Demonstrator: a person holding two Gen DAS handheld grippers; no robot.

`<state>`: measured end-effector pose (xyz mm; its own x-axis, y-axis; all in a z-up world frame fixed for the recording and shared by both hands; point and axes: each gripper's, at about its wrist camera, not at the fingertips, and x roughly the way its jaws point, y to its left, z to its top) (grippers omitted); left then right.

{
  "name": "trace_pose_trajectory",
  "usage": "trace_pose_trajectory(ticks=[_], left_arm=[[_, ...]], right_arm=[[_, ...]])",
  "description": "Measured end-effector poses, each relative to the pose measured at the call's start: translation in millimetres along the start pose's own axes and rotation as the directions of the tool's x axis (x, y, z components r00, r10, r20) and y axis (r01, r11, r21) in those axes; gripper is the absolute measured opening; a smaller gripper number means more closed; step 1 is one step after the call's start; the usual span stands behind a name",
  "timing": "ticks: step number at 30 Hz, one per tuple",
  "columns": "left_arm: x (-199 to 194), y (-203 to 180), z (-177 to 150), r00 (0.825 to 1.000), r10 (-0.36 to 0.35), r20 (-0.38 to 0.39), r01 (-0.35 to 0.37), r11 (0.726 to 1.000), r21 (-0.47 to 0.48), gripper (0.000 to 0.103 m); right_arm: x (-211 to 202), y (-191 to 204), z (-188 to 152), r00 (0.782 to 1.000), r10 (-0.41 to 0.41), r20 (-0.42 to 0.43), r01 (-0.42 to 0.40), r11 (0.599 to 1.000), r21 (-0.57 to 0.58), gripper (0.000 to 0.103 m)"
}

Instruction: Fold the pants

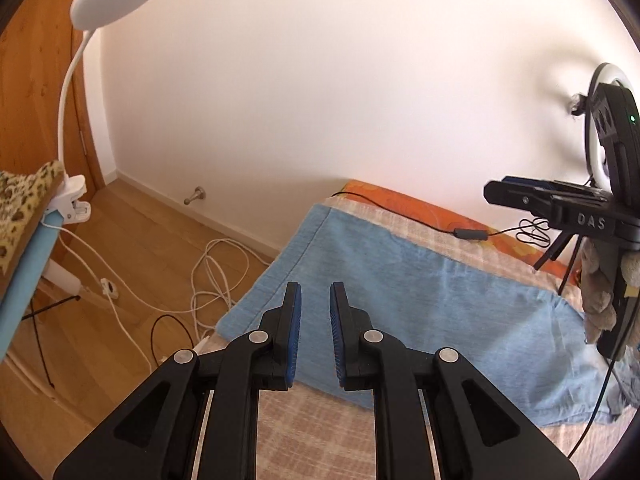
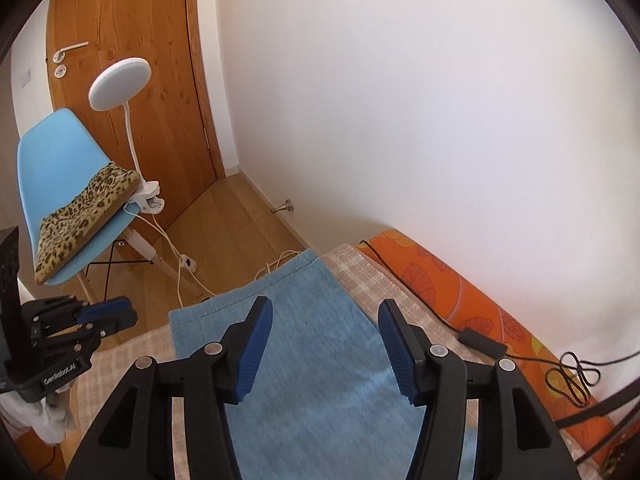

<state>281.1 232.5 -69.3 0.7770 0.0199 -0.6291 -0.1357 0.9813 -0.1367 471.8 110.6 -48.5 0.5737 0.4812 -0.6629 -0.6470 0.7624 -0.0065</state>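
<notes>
Light blue pants (image 1: 400,300) lie spread flat on a checked beige cover (image 1: 304,432), legs reaching toward the bed's end near the floor. They also show in the right wrist view (image 2: 320,360). My left gripper (image 1: 315,292) hovers above the leg ends, jaws a little apart and empty. My right gripper (image 2: 326,308) hovers over the pants with jaws wide apart and empty. The right gripper shows in the left wrist view (image 1: 504,190) at the right, above the pants. The left gripper shows at the left edge of the right wrist view (image 2: 110,312).
An orange patterned sheet (image 2: 480,300) with a black cable and adapter (image 2: 482,342) runs along the white wall. White cables (image 1: 216,276) lie on the wood floor. A blue chair (image 2: 56,168) with a leopard cushion and a clip lamp (image 2: 120,84) stands by the wooden door.
</notes>
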Motion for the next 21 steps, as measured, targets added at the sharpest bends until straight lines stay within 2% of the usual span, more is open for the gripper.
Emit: trace_pose_trajectory(ticks=[3, 10, 15, 21], left_arm=[[-22, -32, 2, 0.999, -0.009, 0.047, 0.006, 0.998, 0.064, 0.013], [-42, -107, -2, 0.987, -0.162, -0.02, 0.164, 0.982, 0.096, 0.013], [-55, -169, -15, 0.974, -0.221, -0.058, 0.228, 0.958, 0.173, 0.013], [-68, -234, -34, 0.952, -0.286, -0.113, 0.305, 0.922, 0.24, 0.013]], right_arm=[[-67, -7, -33, 0.998, -0.056, 0.003, 0.057, 0.998, -0.03, 0.058], [-207, -55, -121, 0.987, -0.16, -0.03, 0.161, 0.985, 0.053, 0.058], [-302, -91, -186, 0.964, -0.265, -0.035, 0.267, 0.953, 0.14, 0.058], [-402, -132, -265, 0.927, -0.371, -0.055, 0.372, 0.893, 0.254, 0.058]])
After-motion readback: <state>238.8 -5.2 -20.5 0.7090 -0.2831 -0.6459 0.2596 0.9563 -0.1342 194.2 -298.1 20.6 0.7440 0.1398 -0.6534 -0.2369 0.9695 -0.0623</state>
